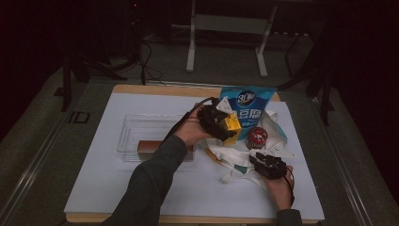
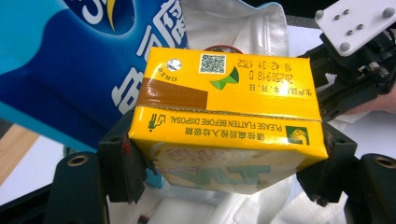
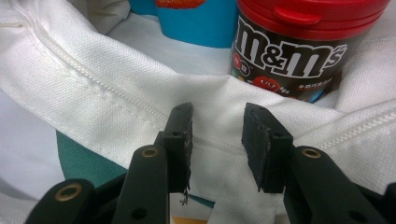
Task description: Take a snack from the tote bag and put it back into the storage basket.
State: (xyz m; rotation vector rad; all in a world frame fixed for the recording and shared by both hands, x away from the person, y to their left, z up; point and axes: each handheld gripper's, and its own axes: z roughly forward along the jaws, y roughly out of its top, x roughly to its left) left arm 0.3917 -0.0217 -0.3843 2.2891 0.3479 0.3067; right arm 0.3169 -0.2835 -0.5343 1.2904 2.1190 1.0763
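My left gripper point(image 1: 220, 123) is shut on a yellow drink carton point(image 1: 231, 126), held in the air over a white cloth bag point(image 1: 235, 162). In the left gripper view the carton point(image 2: 224, 116) lies crosswise, and the left gripper point(image 2: 224, 168) has its pads pressing both ends. A tall blue snack pouch point(image 1: 247, 106) and a red-lidded M&M's tub point(image 1: 257, 137) stand in the bag. My right gripper point(image 1: 263, 162) rests at the bag's near rim. In the right gripper view the right gripper point(image 3: 215, 140) has its jaws apart over the bag's white fabric point(image 3: 93, 93), with the tub point(image 3: 299, 51) just beyond.
A clear plastic tray point(image 1: 127, 136) sits left of the bag on the white mat point(image 1: 117, 188), with a brown box point(image 1: 150, 147) in its near side. The other gripper point(image 2: 355, 60) shows at the right in the left gripper view. Metal stand legs point(image 1: 190, 52) stand behind the table.
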